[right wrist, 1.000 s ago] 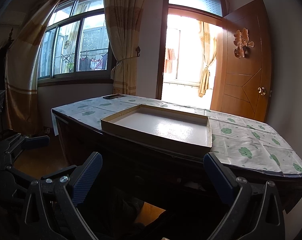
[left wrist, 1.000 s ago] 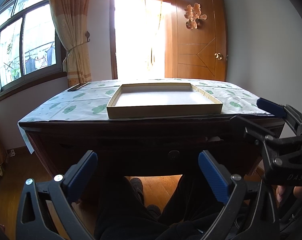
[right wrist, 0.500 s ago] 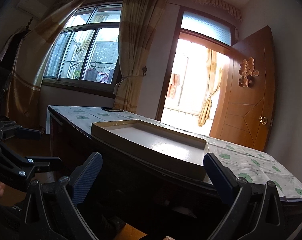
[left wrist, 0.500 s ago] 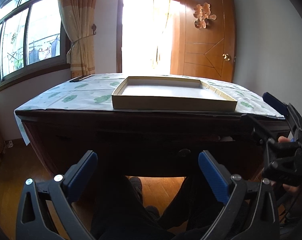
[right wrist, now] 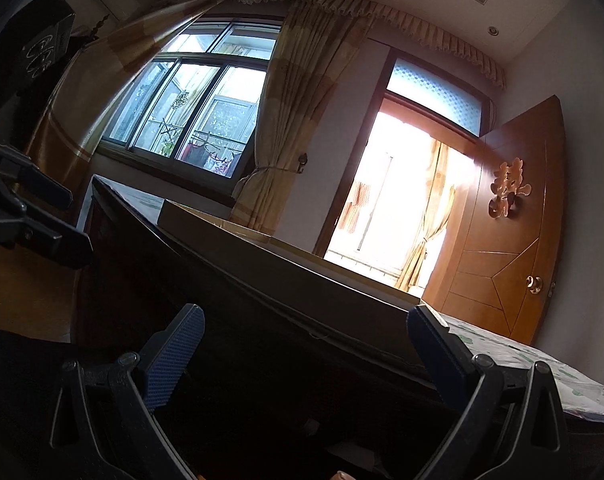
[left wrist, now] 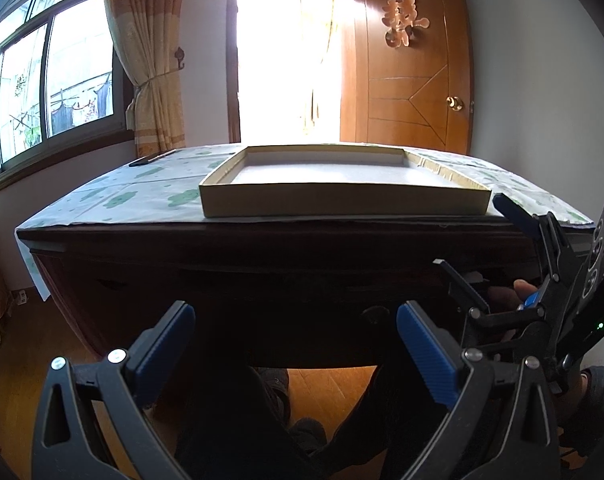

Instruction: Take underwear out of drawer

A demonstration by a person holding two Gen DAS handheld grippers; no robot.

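The right claw (right wrist: 302, 344), released and bare, has dropped below the worktop (left wrist: 262, 236) edge and tilted up toward the drawer (left wrist: 373, 312) front. The left claw (left wrist: 294, 340) hangs released opposite that knob. So opening comes next; the underwear is hidden inside.

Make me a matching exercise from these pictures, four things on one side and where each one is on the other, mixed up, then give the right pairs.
Things:
1. shallow box
2. door
3. curtain
4. drawer knob

Places:
A. beside the window
B. on the table front, below the top
C. on the patterned tablecloth
D. swung open by the bright doorway

Pairs: 1-C, 2-D, 3-A, 4-B
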